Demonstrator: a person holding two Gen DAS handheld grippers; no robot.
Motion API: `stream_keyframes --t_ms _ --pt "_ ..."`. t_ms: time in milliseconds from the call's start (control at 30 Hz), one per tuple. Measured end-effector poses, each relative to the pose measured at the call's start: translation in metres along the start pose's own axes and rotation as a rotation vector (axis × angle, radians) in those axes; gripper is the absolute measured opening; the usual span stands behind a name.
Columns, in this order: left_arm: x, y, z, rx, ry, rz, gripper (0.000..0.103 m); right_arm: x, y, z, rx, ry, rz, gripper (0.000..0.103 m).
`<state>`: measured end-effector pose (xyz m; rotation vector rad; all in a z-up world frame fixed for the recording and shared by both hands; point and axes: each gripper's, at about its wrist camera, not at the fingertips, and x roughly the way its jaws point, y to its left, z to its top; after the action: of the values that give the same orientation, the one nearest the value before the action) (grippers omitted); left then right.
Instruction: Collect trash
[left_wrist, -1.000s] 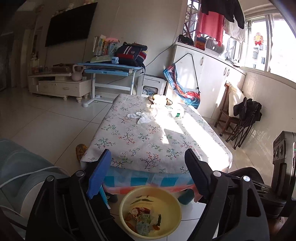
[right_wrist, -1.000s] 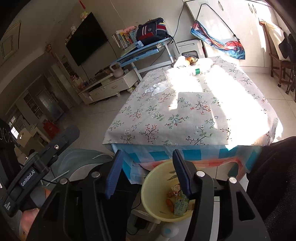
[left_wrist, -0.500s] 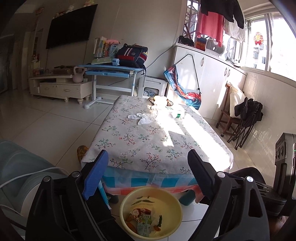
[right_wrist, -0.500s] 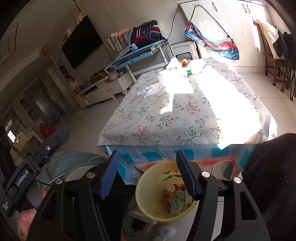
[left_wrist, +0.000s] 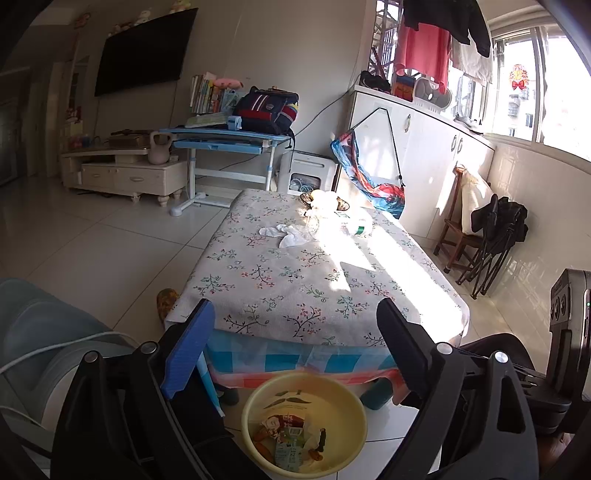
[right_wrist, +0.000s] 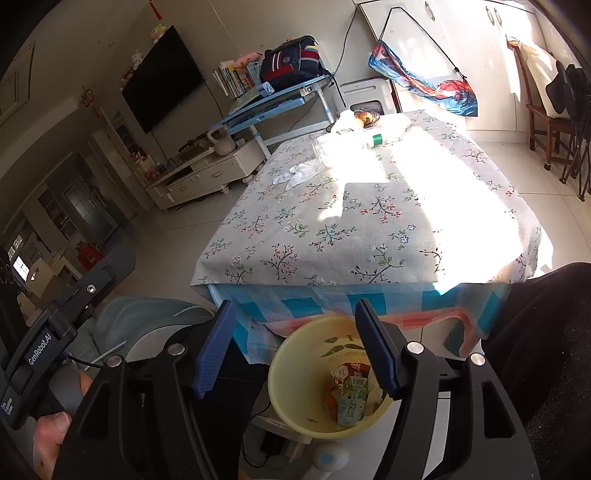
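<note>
A yellow bin (left_wrist: 343, 406) stands on the floor in front of the table, with wrappers and a green carton (left_wrist: 288, 446) inside; it also shows in the right wrist view (right_wrist: 295, 373). My left gripper (left_wrist: 293, 332) is open and empty above the bin. My right gripper (right_wrist: 295, 341) is open and empty over the bin's rim. On the floral-clothed table (left_wrist: 295, 280) lie white crumpled tissue (left_wrist: 286, 234), a bottle with a green label (left_wrist: 356, 229) and a dish of food (left_wrist: 325, 199) at the far end.
A grey-blue seat (left_wrist: 40, 332) is at the left. A wooden chair and folded black chair (left_wrist: 491, 236) stand at the right by white cabinets (left_wrist: 424, 155). A blue desk (left_wrist: 229, 147) and TV stand (left_wrist: 122, 173) are at the back.
Both grippers have drawn back and risen a little from the table; the left one tilted so the bin sits more central. Both stay open and empty.
</note>
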<state>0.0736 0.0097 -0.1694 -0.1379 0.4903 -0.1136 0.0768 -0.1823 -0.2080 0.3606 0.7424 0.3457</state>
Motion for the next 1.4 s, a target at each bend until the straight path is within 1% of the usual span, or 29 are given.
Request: stream_keyframes --t_ms 133,267,367,533,633,767,833,933,1067,1200,1300,1400 --pt "0.002 0.001 0.001 0.004 -0.002 0.003 0.087 0.002 0.0 0.0 0.0 0.007 -0.001 0.065" --pt "0.009 0.008 0.002 0.0 -0.002 0.026 0.089 0.007 -0.003 0.007 0.015 0.005 -0.003 0.066" --pt "0.024 0.015 -0.002 -0.014 0.03 0.04 0.089 0.017 -0.009 0.014 0.026 0.003 -0.008 0.068" --pt "0.054 0.026 -0.012 -0.047 0.084 0.055 0.089 0.048 -0.022 0.033 0.039 0.04 -0.021 0.068" --pt "0.068 0.032 -0.011 -0.059 0.092 0.066 0.089 0.065 -0.028 0.057 0.046 0.036 -0.029 0.068" --pt "0.086 0.042 -0.005 -0.086 0.095 0.083 0.089 0.085 -0.028 0.105 0.014 -0.011 -0.043 0.068" --pt "0.094 0.047 -0.002 -0.102 0.095 0.092 0.089 0.098 -0.025 0.133 -0.012 -0.032 -0.048 0.069" --pt "0.108 0.054 0.001 -0.13 0.102 0.1 0.089 0.128 -0.017 0.176 -0.094 -0.033 -0.069 0.07" --pt "0.125 0.059 0.003 -0.144 0.12 0.113 0.089 0.184 -0.007 0.222 -0.192 0.029 -0.082 0.07" --pt "0.14 0.062 0.005 -0.14 0.138 0.129 0.089 0.244 -0.002 0.251 -0.276 0.119 -0.104 0.07" --pt "0.152 0.067 0.008 -0.134 0.153 0.139 0.089 0.283 -0.002 0.256 -0.348 0.216 -0.105 0.07" --pt "0.163 0.072 0.012 -0.138 0.166 0.144 0.089 0.307 -0.009 0.253 -0.401 0.312 -0.079 0.07"
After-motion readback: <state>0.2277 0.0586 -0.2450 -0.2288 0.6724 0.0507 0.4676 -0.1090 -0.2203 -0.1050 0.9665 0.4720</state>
